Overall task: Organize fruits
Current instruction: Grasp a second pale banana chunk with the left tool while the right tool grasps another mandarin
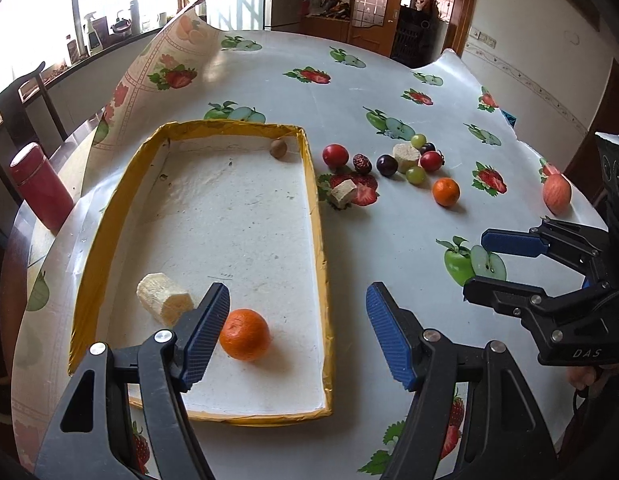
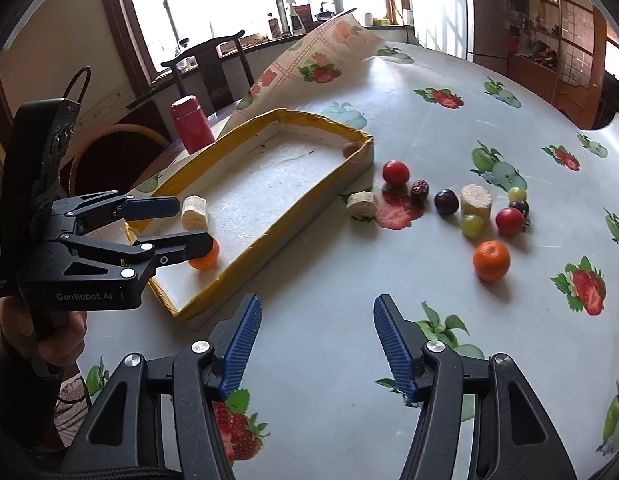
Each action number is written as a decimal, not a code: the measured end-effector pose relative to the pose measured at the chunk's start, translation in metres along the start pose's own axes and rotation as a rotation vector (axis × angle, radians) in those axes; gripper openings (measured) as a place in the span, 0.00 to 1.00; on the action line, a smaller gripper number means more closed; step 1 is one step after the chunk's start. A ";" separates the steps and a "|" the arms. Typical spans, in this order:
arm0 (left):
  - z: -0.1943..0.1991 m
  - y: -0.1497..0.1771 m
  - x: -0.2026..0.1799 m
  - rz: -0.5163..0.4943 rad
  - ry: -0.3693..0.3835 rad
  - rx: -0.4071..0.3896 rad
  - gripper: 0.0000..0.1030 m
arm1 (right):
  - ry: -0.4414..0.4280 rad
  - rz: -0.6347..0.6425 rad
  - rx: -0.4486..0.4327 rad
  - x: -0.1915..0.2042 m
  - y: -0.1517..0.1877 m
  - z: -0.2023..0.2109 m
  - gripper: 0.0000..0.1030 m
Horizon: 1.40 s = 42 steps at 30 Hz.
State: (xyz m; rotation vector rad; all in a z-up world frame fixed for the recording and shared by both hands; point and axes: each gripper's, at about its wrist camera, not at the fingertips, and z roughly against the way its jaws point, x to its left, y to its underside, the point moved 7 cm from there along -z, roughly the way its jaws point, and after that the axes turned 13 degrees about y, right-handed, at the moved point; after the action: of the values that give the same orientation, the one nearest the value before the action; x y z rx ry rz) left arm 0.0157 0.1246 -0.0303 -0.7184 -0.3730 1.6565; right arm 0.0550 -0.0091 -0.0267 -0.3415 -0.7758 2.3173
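**Both tongs empty above the fruit table**

Blue-padded fingers of the left gripper (image 1: 297, 334) stand spread wide with nothing pressed between them; just beyond its left pad, inside the yellow-rimmed tray (image 1: 315, 216), lies an orange mandarin (image 1: 245, 334), free of the pads. Beside that same pad, a little further left, rests a pale banana chunk (image 1: 163, 298). At the tray's far right corner sits a small brown nut-like fruit (image 1: 278, 148).

Right gripper (image 2: 315, 346) hangs over bare tablecloth (image 2: 309, 280), its jaws parted and gripping nothing. Ahead of it and to the right lies a second mandarin (image 2: 491, 260) on the cloth. Further out is the loose cluster: a green grape (image 2: 472, 226), a red cherry tomato (image 2: 509, 221), a cut banana piece standing upright (image 2: 476, 200), a dark plum (image 2: 446, 202), a wrinkled red date (image 2: 420, 191), a larger red tomato (image 2: 396, 172), and another banana piece (image 2: 362, 205) just beside the tray's outer wall. All of these are outside the tray.

Far right of the left gripper, a red apple (image 1: 556, 194) stands apart near the table edge. Left of the tray stands a red flask (image 1: 41, 186).
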 end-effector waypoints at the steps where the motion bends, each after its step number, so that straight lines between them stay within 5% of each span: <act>1: -0.001 -0.001 -0.004 -0.004 0.004 0.001 0.68 | 0.007 -0.009 -0.001 -0.006 0.001 0.002 0.59; 10: -0.019 -0.009 -0.034 -0.033 0.038 0.018 0.68 | 0.065 -0.078 0.001 -0.055 0.016 0.003 0.59; 20: -0.074 -0.031 -0.057 -0.027 0.068 0.068 0.68 | 0.159 -0.155 0.055 -0.107 0.011 -0.042 0.59; 31: -0.139 -0.063 -0.036 0.030 -0.014 0.119 0.68 | 0.193 -0.186 0.077 -0.133 -0.013 -0.086 0.58; 34: -0.149 -0.071 -0.036 0.018 -0.036 0.126 0.68 | 0.195 -0.191 0.085 -0.135 -0.016 -0.097 0.48; 36: -0.153 -0.073 -0.034 0.010 -0.051 0.126 0.60 | 0.200 -0.183 0.076 -0.135 -0.019 -0.099 0.39; 38: -0.157 -0.074 -0.033 0.002 -0.062 0.130 0.36 | 0.184 -0.185 0.074 -0.133 -0.020 -0.100 0.35; 42: -0.151 -0.074 -0.031 0.010 -0.044 0.114 0.27 | 0.161 -0.190 0.064 -0.128 -0.016 -0.091 0.34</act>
State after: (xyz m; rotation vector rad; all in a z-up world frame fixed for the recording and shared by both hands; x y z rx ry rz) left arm 0.1711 0.0890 -0.0915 -0.6011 -0.3041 1.6906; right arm 0.1984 -0.0442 -0.0843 -0.4021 -0.6258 2.1028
